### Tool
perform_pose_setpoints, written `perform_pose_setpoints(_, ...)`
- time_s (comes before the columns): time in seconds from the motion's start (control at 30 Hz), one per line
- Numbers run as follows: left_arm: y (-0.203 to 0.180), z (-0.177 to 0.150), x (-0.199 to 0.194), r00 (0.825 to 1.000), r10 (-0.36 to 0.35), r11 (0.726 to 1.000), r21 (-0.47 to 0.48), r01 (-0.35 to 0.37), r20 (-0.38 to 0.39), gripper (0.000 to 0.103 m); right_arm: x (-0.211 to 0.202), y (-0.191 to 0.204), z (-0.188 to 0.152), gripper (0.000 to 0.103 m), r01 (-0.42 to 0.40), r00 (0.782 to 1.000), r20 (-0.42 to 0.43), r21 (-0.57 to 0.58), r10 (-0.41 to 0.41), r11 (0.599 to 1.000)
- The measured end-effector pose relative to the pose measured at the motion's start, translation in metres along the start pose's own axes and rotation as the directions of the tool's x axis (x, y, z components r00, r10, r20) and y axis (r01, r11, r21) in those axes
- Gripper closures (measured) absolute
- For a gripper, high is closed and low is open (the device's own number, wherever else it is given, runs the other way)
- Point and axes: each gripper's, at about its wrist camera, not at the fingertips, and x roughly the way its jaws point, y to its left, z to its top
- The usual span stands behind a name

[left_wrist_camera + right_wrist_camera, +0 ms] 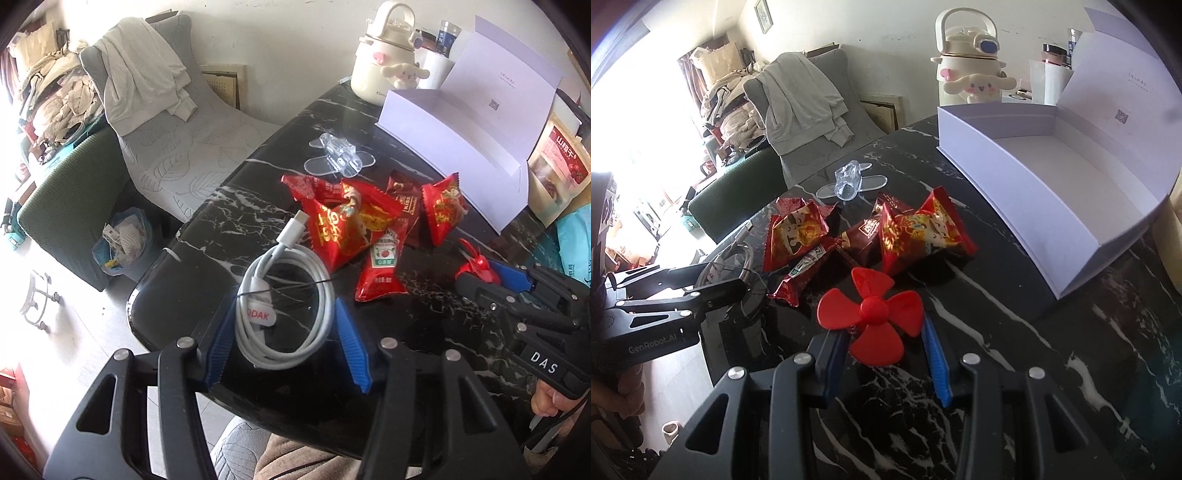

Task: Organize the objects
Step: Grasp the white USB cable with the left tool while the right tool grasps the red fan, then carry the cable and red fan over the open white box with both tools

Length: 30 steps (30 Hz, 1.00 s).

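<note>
A coiled white charging cable [284,310] lies on the black marble table [221,221] near its front edge. My left gripper [288,301] is open, one blue finger on each side of the coil. A red plastic propeller [871,317] sits between the blue fingers of my right gripper [879,326], which is open; its blades overlap the fingertips. Behind both lies a heap of red snack packets [343,229] [923,229] with a ketchup sachet [382,266]. An open white box [1034,192] stands empty at the back right. The right gripper [491,277] also shows at the left view's right edge.
Clear plastic hooks [338,155] lie behind the packets. A cream bottle with a plush figure [967,74] stands beyond the box [454,147]. A red pouch [561,155] is at the far right. Left of the table are a chair with clothes and a bin [122,243].
</note>
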Motion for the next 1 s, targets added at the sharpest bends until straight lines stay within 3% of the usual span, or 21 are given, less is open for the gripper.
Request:
perform_pose_setpoints(0.47, -0.029, 0.020, -0.041, 0.997, -0.012, 0.997, 0.076, 0.006, 0.079, 0.051, -0.050, 0.001, 0.010, 0.063, 0.031, 0.996, 0.086, -0.049, -0.027, 0.998)
perform_pose_setpoints(1.0, -0.088, 0.060, -0.034, 0.987, -0.140, 0.973, 0.198, 0.122, 0.078, 0.051, -0.083, -0.042, 0.028, 0.063, 0.129, 0.985, 0.115, 0.007, -0.129, 0.992)
